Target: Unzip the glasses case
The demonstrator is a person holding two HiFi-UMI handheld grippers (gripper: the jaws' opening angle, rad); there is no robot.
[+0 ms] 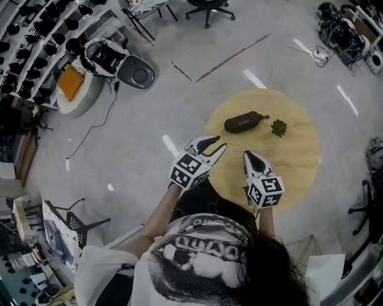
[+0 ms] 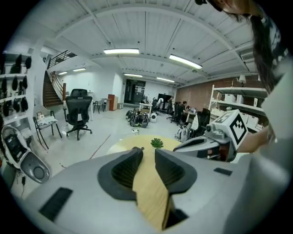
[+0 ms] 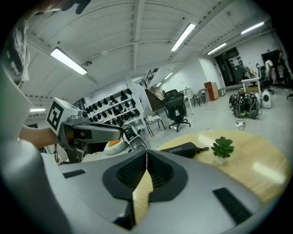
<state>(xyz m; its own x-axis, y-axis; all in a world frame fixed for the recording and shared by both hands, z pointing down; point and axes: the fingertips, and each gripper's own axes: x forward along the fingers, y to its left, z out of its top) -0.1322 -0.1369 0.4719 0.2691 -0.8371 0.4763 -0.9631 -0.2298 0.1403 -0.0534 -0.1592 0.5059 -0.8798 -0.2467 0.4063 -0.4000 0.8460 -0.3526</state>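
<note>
Round wooden tabletop (image 1: 296,164), person standing at its near edge with a gripper in each hand. Black glasses case (image 1: 243,122) lies flat near the far-left edge of the tabletop, long side roughly across the view, and looks closed. Its small pull tab sticks out at the right end, toward a small green plant (image 1: 278,127) just beside it, not touching. Left gripper (image 1: 221,142) is over the near-left edge, tips pointing toward the case but well short of it. Its jaws stand partly apart, with only bare wood showing in the gap and nothing between the pads. Right gripper (image 1: 246,153) is over the near edge, right of the left one and apart from it, also aimed toward the case and clear of it. Its jaws are closed together, tips meeting, with nothing held. The right gripper view shows the case and plant ahead, past the tips. Neither gripper touches the case. Grey floor around the table, with a black office chair (image 1: 209,7) past the far side.
</note>
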